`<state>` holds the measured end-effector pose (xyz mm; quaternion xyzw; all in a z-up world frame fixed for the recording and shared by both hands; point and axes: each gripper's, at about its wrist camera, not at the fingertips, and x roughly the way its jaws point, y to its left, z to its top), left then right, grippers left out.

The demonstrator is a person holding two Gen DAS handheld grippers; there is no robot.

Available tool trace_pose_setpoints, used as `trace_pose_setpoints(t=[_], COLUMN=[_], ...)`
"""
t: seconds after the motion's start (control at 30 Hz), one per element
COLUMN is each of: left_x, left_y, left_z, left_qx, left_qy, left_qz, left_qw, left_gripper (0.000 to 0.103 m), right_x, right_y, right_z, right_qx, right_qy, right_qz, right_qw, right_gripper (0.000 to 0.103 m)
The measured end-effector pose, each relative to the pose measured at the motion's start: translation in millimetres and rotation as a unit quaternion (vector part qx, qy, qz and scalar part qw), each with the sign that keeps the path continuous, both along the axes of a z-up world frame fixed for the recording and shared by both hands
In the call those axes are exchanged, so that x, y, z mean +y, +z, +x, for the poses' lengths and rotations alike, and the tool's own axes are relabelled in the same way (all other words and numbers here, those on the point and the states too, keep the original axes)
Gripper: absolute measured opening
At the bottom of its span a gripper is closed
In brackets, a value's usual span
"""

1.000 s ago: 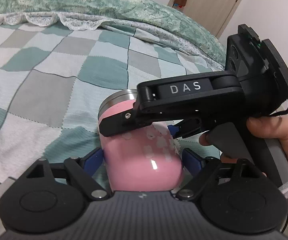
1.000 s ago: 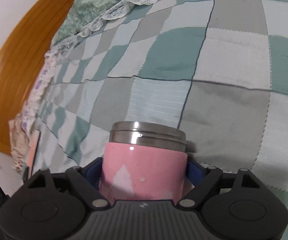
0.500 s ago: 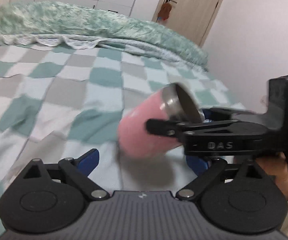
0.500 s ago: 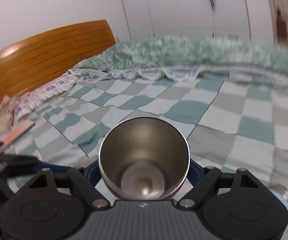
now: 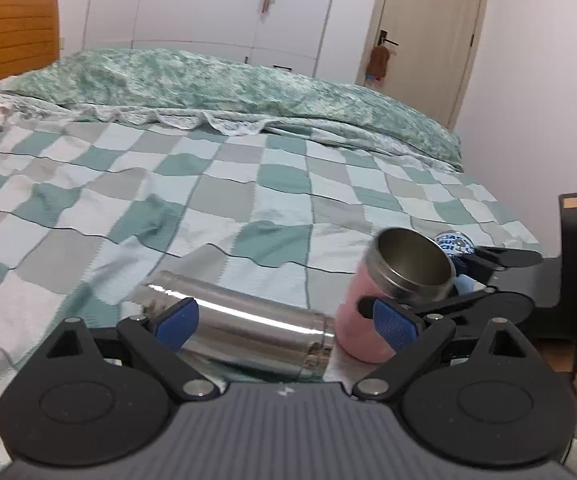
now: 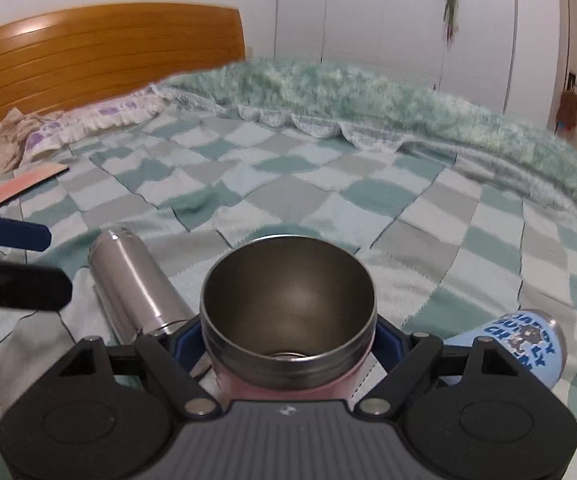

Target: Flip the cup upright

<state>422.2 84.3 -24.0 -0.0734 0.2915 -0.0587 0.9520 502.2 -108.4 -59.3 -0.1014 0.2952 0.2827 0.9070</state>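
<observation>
The pink cup (image 5: 362,326) with a steel rim has its open mouth up, slightly tilted, its base at the bedspread. My right gripper (image 6: 288,344) is shut on the pink cup (image 6: 288,312), whose steel inside fills the lower middle of the right wrist view. In the left wrist view the right gripper (image 5: 460,280) comes in from the right. My left gripper (image 5: 284,320) is open and empty, just left of the cup. Its fingers (image 6: 12,234) show at the left edge of the right wrist view.
A steel bottle (image 5: 240,320) lies on its side between my left fingers, also seen in the right wrist view (image 6: 132,280). A light blue printed cup (image 6: 516,344) lies on its side at the right. The checked bedspread (image 5: 208,200) has a rumpled green quilt (image 5: 208,80) behind.
My right gripper has turned the pink cup from mouth-down to mouth-up and lowered it toward the bed. My left gripper let go of it, opened and drew back.
</observation>
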Motion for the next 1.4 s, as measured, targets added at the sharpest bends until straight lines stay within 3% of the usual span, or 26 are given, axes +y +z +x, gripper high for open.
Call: trace_pose_setpoints(t=[0.3, 0.4, 0.57, 0.87, 1.0, 1.2, 1.4], left_x=[2.6, 3.5, -2.1, -17.3, -23.5, -30.1, -41.2], left_y=[13.8, 23.0, 35.7, 46.0, 45.5, 49.0, 57.5], left_z=[-18.6, -32.7, -57.4, -114.1, -133.5, -153.7, -184.4], left_qx=[-0.018, -0.026, -0.040, -0.079, -0.089, -0.096, -0.117], left_qy=[0.061, 0.062, 0.060, 0.059, 0.047, 0.041, 0.033], left_qz=[-0.017, -0.028, -0.012, 0.029, 0.024, 0.012, 0.035], left_qw=[0.9978, 0.9973, 0.9973, 0.9947, 0.9947, 0.9944, 0.9920], left_gripper=[0.096, 0.098, 0.098, 0.101, 0.102, 0.102, 0.102], right_x=[-1.2, -1.9, -10.2, -67.7, -101.1, -133.3, -142.1], right_y=[2.1, 5.8, 21.9, 59.5, 68.3, 73.7, 76.0], right_z=[3.0, 3.4, -15.5, -96.6, -140.1, -171.4, -203.6], right_qx=[0.022, 0.024, 0.006, -0.018, -0.022, -0.023, -0.031], right_qy=[-0.014, -0.026, -0.044, -0.092, -0.107, -0.142, -0.157], right_qz=[0.002, 0.003, 0.009, 0.059, 0.072, 0.067, 0.075], right_qw=[1.000, 0.999, 0.999, 0.994, 0.991, 0.987, 0.984], right_gripper=[0.084, 0.086, 0.090, 0.097, 0.097, 0.100, 0.100])
